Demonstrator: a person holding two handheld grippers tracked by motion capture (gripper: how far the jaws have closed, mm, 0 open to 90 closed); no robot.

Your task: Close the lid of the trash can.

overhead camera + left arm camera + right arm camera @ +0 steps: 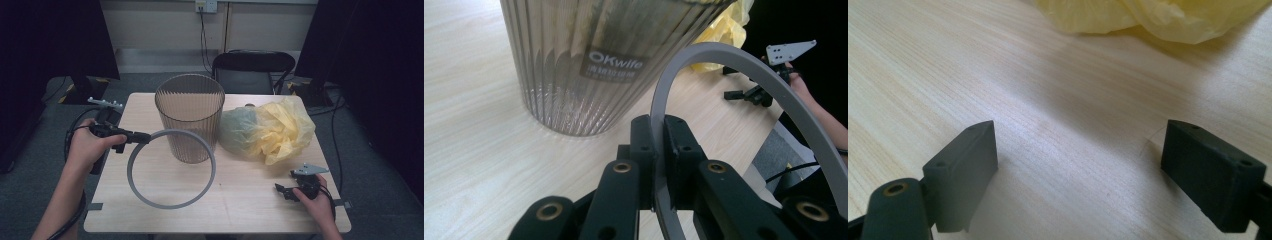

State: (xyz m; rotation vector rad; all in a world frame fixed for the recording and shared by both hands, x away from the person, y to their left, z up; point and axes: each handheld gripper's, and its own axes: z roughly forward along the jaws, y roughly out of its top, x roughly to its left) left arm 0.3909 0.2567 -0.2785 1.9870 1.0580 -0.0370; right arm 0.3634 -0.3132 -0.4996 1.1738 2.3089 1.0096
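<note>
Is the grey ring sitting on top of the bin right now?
No: in the high view the grey ring is held off the bin by the left gripper, lower than the bin's rim.

High cam overhead facing fwd/down, both gripper cams low, close to table, shared.

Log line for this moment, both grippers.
left gripper: shut on grey ring | right gripper: open, nothing between | bin: upright
</note>
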